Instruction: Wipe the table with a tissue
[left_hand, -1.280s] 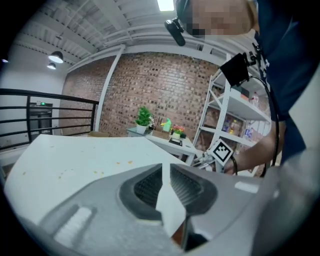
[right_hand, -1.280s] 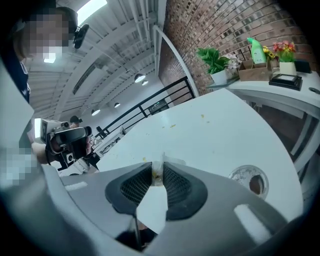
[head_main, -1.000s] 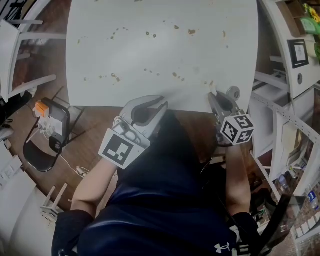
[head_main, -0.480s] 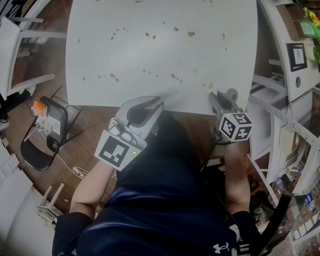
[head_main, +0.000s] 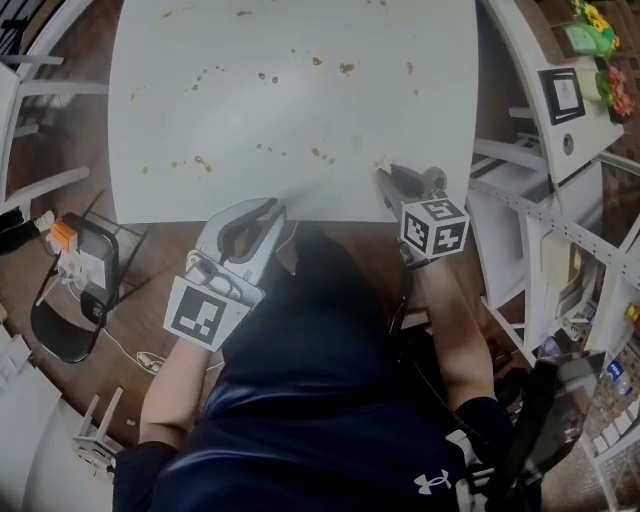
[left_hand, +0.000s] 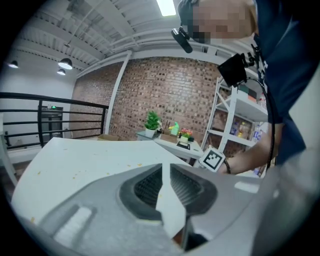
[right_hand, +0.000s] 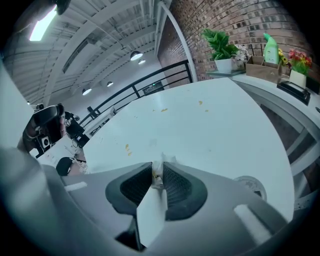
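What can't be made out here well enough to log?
- tissue: in the right gripper view only a scrap shows past the pads of the right gripper. The jaws hide the rest.
- table: in the head view its far edge is cut off by the top of the picture.
- specks: in the head view they are too small to tell crumbs from stains.
- shelf items: in the head view they are too small and sit at the picture's edge.

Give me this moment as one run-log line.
right claw: shut on tissue, at table's near edge | left claw: shut, empty | table: brown specks across it
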